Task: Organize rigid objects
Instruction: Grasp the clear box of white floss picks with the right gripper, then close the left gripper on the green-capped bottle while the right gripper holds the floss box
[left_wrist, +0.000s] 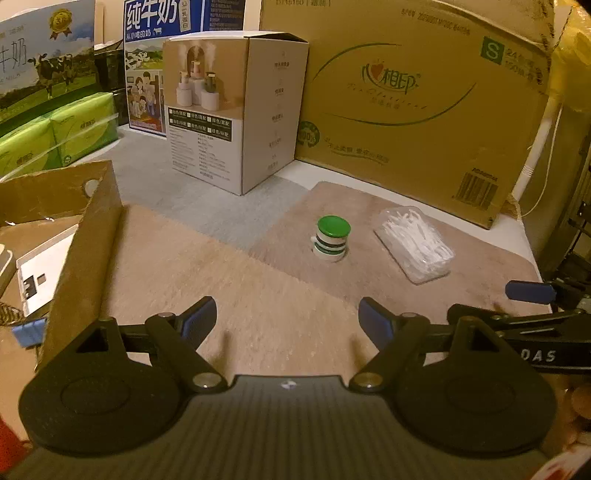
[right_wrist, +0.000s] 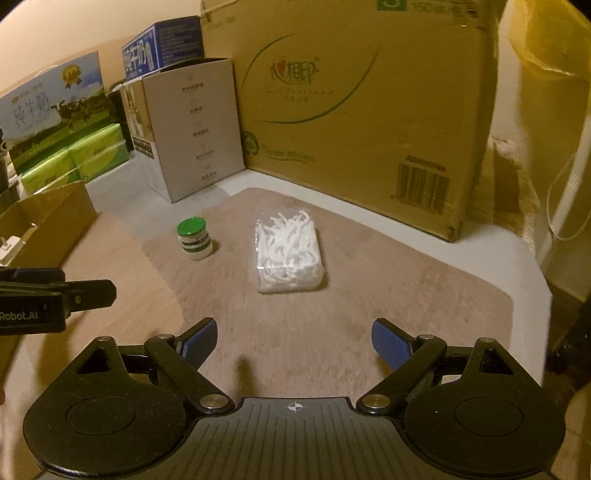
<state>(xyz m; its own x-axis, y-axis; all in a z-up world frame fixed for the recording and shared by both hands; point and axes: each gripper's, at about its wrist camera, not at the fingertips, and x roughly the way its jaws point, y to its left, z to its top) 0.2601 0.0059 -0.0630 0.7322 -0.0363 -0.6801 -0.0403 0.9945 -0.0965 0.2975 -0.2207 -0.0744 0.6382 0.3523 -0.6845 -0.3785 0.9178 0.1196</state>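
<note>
A small white jar with a green lid (left_wrist: 332, 238) (right_wrist: 194, 238) stands upright on the brown mat (left_wrist: 258, 306) (right_wrist: 332, 317). To its right lies a clear packet of white floss picks (left_wrist: 413, 243) (right_wrist: 290, 253). My left gripper (left_wrist: 288, 321) is open above the mat, short of the jar, with nothing between its blue pads. My right gripper (right_wrist: 293, 341) is open too, short of the packet, and holds nothing. Each view catches the other gripper at its edge.
An open cardboard box (left_wrist: 85, 236) (right_wrist: 48, 218) with a white item inside sits at the left. A large brown carton (left_wrist: 406, 103) (right_wrist: 362, 110), a white product box (left_wrist: 236, 118) (right_wrist: 192, 129), milk cartons and green tissue packs (left_wrist: 55, 133) line the back.
</note>
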